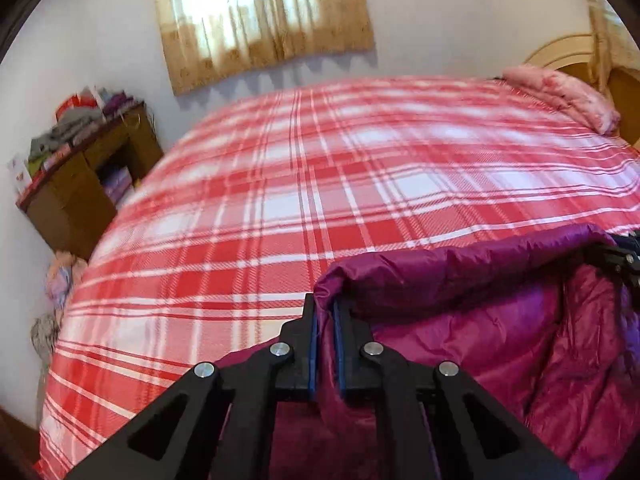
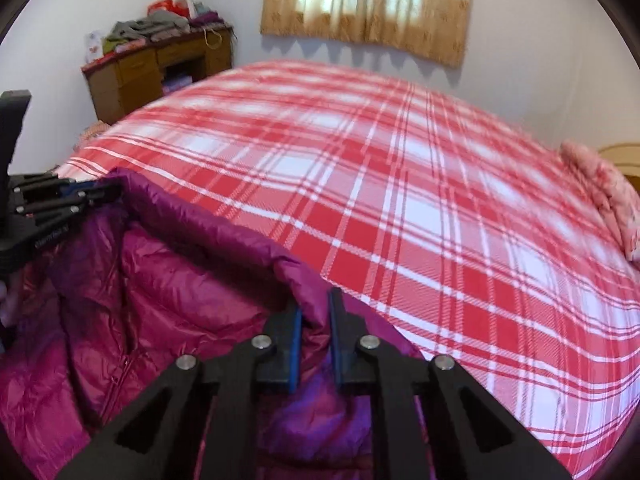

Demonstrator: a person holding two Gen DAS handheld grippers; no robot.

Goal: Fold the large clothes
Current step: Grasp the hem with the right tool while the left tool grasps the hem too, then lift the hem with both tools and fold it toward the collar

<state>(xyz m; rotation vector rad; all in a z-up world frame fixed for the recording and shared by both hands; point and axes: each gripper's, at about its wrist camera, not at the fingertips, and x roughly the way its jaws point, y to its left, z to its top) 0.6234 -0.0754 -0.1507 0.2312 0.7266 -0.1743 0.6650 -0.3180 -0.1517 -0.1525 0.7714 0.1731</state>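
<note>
Clearly, puffy magenta jacket (image 2: 168, 280) hangs rumpled, its glossy quilted lining showing.

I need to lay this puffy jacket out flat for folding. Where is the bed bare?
Bare plaid bedspread runs from the magenta jacket to the curtained wall and the pink pillow. Crowded: the near edge under the jacket, and the wooden desk, piled with clothes.

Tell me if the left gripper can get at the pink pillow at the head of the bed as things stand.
Probably not. The left gripper is shut on the purple jacket, and the pink pillow lies at the bed's far corner, across the plaid bedspread. Nothing blocks the path.
</note>
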